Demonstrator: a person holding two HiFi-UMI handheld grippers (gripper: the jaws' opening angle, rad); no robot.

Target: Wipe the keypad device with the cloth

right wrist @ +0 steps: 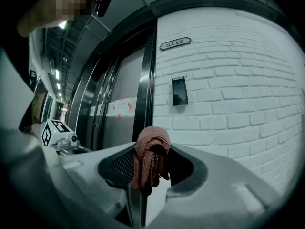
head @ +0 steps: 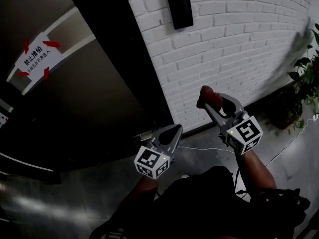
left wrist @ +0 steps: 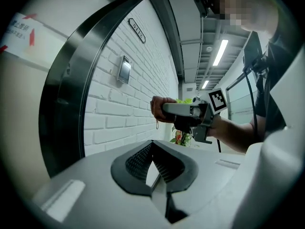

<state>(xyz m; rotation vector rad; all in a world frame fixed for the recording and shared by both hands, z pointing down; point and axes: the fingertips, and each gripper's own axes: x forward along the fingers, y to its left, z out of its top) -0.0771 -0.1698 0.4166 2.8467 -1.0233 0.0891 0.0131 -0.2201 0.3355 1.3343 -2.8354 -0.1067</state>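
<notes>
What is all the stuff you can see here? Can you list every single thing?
keypad device: one, black, high on the brick wall
brick wall: one, white, right of the door
number plate: one, grey, above the keypad device
door: one, dark metal, left of the wall
paper notice: one, white with red tape, on the door
potted plant: one, green, on the floor at far right
cloth: one, reddish brown, pinched in the right gripper
left gripper: one, grey, shut and empty, held low
right gripper: one, grey, shut on the cloth, below the keypad device
</notes>
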